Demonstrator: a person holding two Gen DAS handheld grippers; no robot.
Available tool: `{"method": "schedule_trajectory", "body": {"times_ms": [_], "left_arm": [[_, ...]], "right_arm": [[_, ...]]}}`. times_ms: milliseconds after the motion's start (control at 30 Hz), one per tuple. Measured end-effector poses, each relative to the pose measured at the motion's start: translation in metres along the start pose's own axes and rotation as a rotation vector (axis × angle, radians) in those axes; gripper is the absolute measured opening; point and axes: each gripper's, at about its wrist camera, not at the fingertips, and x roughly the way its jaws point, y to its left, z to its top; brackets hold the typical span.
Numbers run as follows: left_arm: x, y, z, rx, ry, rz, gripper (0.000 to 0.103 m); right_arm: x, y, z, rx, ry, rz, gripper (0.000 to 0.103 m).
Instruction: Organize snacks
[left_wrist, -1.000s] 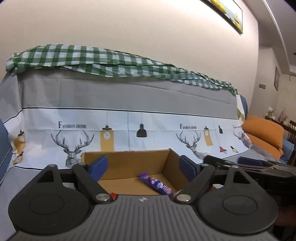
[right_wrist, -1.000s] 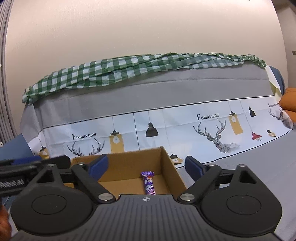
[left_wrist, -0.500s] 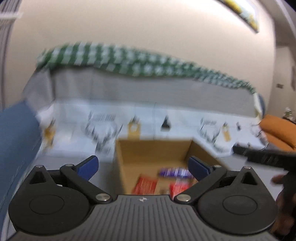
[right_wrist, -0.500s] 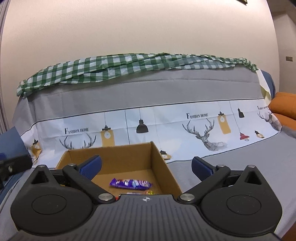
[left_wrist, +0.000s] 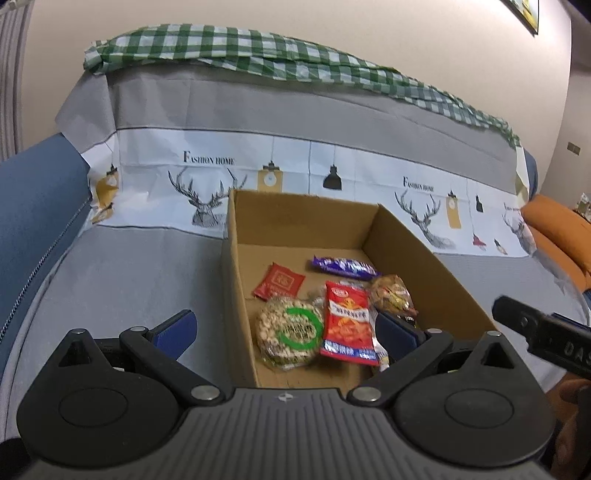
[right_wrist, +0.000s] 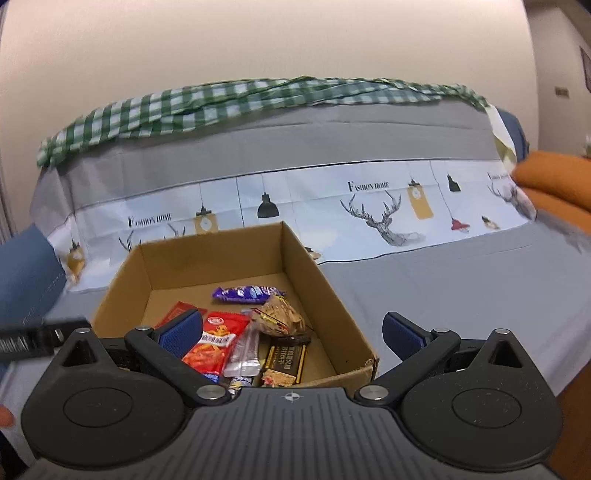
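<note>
A cardboard box of mixed snacks sits on the grey-covered sofa seat as you hold both tools above its near end. Your left gripper straddles the box's left wall, jaws spread wide and holding nothing; your right gripper hangs over the right side, jaws likewise parted and empty.

Inside, the snacks lie loose on the floor of the box: a purple wrapped bar toward the back, a small red sachet at left, a round clear-wrapped nut cake with a green ring label, a red crisp-style packet beside it, and a crinkly clear bag of mixed sweets at right. The right wrist view adds a silver foil stick and a dark gold-lettered bar near the front wall.

All of these look light. Expect the film wrappers to be slippery and to crumple. The nut cake is probably brittle, so take it across its rim with gentle pressure. The red packet likely holds air and fragile contents; pinch its sealed end rather than its belly. The bars are stiffer and should tolerate a grip across the middle.
</note>
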Motion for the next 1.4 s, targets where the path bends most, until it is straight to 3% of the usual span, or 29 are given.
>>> {"method": "schedule_trajectory", "body": {"times_ms": [333, 700, 1400], "left_arm": [[-0.002, -0.012, -0.009, 0.041, 0.060, 0.003, 0.103], [0.003, -0.005, -0.007, 0.012, 0.076, 0.010, 0.103], [0.002, -0.005, -0.005, 0.015, 0.070, 0.009, 0.103]], "right_arm": [[0.009, 0.002, -0.003, 0.029, 0.034, 0.041, 0.102], [0.007, 0.015, -0.005, -0.055, 0.029, 0.071, 0.102], [0.008, 0.018, -0.005, -0.086, 0.033, 0.066, 0.102]]}}
